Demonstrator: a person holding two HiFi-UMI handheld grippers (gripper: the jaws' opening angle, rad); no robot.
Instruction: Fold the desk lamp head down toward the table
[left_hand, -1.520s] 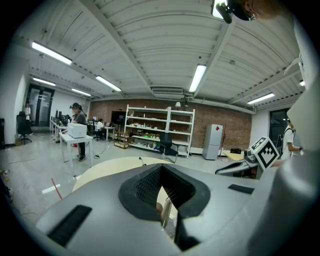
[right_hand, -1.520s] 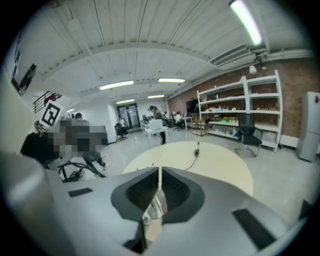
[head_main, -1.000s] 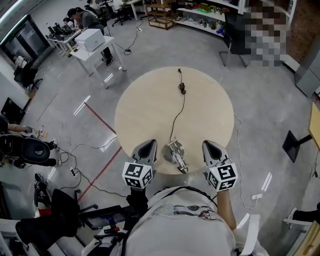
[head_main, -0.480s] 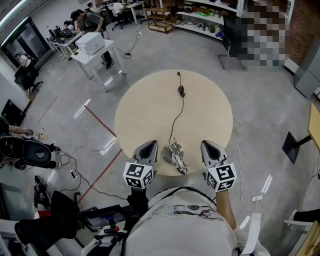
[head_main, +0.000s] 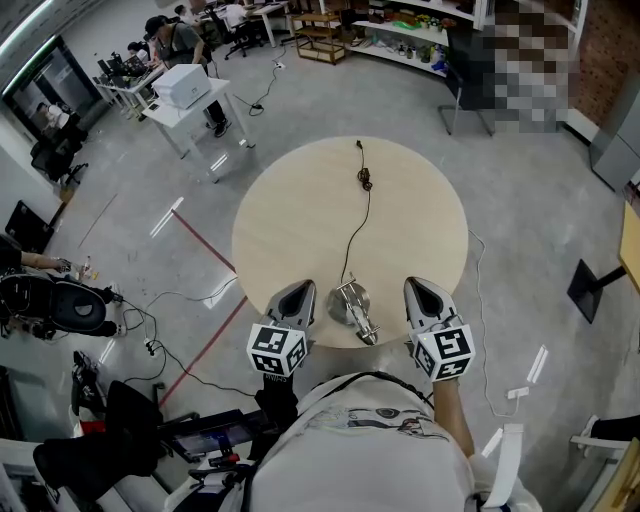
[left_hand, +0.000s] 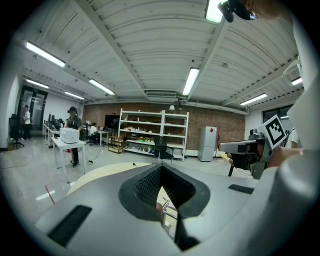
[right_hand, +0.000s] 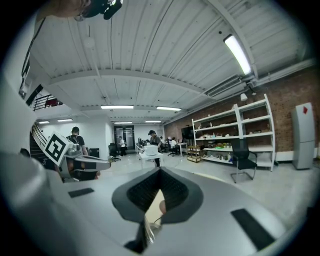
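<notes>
Lamp (head_main: 350, 308) stands at the table's (head_main: 300, 220) near rim, and that placing is our main worry. We judge that a push on the head that is off-line or too hard could slide the base toward us, or tip it, until the lamp drops off that rim. Polished metal gives little purchase, so a jaw tip may skid off the arm. Both grippers flank it over the same rim, the left gripper (head_main: 299, 292) on one side and the right gripper (head_main: 421, 290) on the other. Each has its jaws pressed together on nothing, so as they stand we can only nudge, not hold the base steady. The cable (head_main: 352, 235) trails from the base across the table's middle to its far side. A tug on it could drag the lamp askew.

It is silvery metal, with a round base and a thin jointed arm running out toward the near rim. From above we cannot tell how high the head sits over the tabletop.
</notes>
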